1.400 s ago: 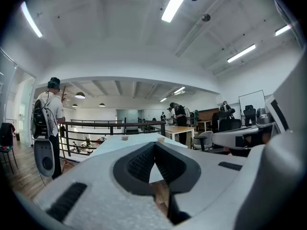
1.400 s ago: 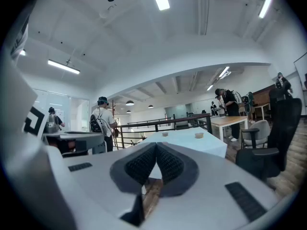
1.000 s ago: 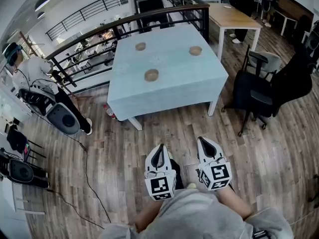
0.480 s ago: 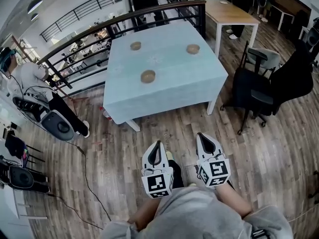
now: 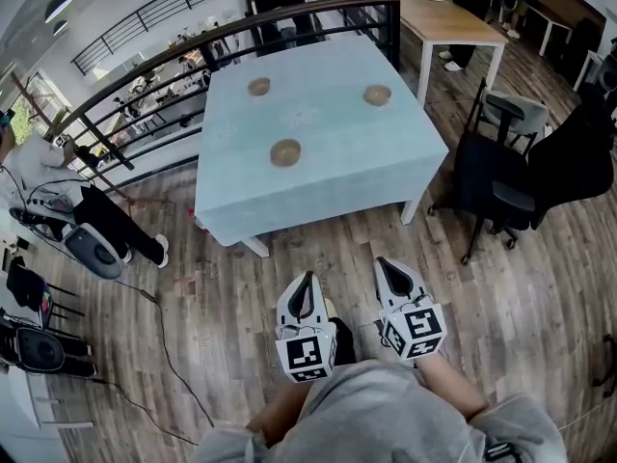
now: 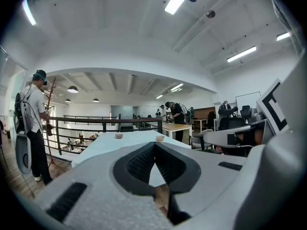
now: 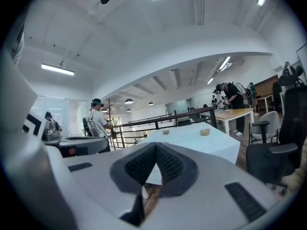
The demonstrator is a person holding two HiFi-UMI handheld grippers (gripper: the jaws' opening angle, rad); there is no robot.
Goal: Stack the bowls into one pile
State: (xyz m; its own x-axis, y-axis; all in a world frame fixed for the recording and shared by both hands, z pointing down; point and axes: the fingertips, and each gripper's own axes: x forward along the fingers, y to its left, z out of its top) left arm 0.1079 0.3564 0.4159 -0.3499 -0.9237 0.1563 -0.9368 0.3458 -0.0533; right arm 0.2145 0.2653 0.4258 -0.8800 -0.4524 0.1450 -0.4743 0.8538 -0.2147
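Three small brown bowls stand apart on the pale blue table (image 5: 333, 162): one at the back left (image 5: 258, 86), one at the back right (image 5: 377, 95), one nearer the front (image 5: 285, 151). My left gripper (image 5: 308, 280) and right gripper (image 5: 382, 263) hang side by side over the wooden floor, well short of the table. Both point toward it, jaws shut with nothing between them. The left gripper view shows its closed tips (image 6: 154, 143) and two bowls (image 6: 119, 135) (image 6: 160, 138) far ahead. In the right gripper view, closed tips (image 7: 156, 145) and two distant bowls (image 7: 165, 132) (image 7: 205, 132).
A black office chair (image 5: 501, 177) stands right of the table, with a wooden desk (image 5: 448, 17) behind it. A dark railing (image 5: 241, 32) runs behind and left of the table. A person (image 5: 58, 167) with gear stands at the far left. A cable (image 5: 169, 326) lies on the floor.
The table and bowls have drawn nearer and sit lower in the head view. Both grippers have travelled toward the table together, still shut.
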